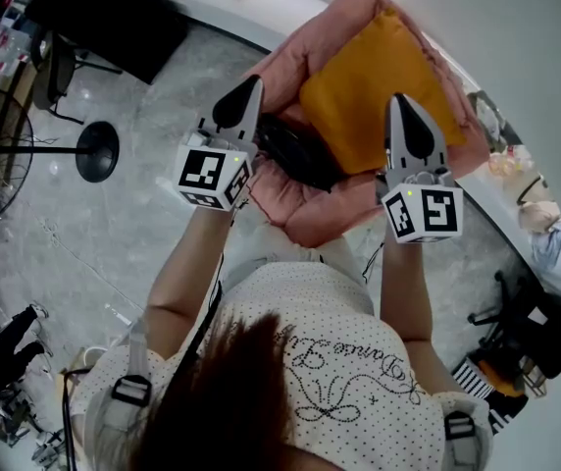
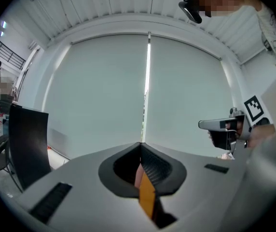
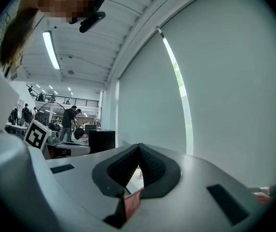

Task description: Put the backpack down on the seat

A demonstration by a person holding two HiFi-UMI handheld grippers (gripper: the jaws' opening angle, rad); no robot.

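here, seen from above, a grey floor (image 1: 143, 106) spreads out below the person, and over it a pink backpack (image 1: 295, 62) with an orange front panel (image 1: 374, 91) hangs between two grippers. the left gripper (image 1: 249, 91) has its jaws pressed together on a fold of orange and pink fabric at the bag's left side. the right gripper (image 1: 405, 106) has its jaws pressed together on a pink edge at the right side
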